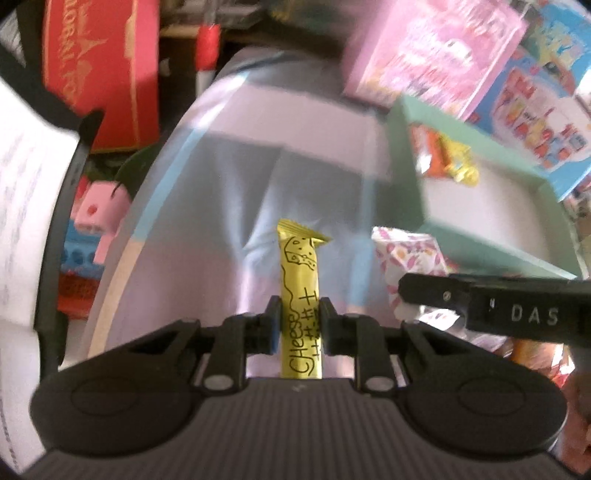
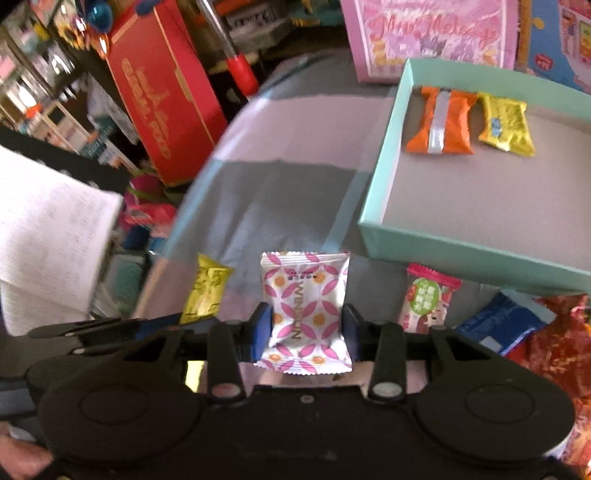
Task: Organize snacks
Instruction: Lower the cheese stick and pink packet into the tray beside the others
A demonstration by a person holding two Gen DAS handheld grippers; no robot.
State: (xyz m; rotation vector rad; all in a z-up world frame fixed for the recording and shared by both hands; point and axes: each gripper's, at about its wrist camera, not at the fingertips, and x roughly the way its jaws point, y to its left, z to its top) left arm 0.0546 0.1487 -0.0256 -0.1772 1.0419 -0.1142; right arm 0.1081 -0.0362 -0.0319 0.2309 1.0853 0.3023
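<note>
My left gripper [image 1: 300, 317] is shut on a yellow cheese stick packet [image 1: 300, 295] and holds it upright above the grey cloth. My right gripper [image 2: 306, 325] is shut on a white packet with pink petals [image 2: 306, 310]. The left gripper with its yellow packet [image 2: 207, 288] shows at the left of the right wrist view. A teal tray [image 2: 380, 177] sits to the right and holds an orange packet [image 2: 439, 122] and a yellow packet [image 2: 506, 125]. The tray [image 1: 410, 177] also shows in the left wrist view, and the right gripper's body [image 1: 498, 306] crosses below it.
Loose snacks lie in front of the tray: a pink-and-green packet [image 2: 428, 299], a blue packet [image 2: 498, 325], a red foil bag [image 2: 557, 339]. A red box [image 2: 166, 96], a pink box [image 2: 432, 33] and a white paper sheet [image 2: 48, 229] ring the table.
</note>
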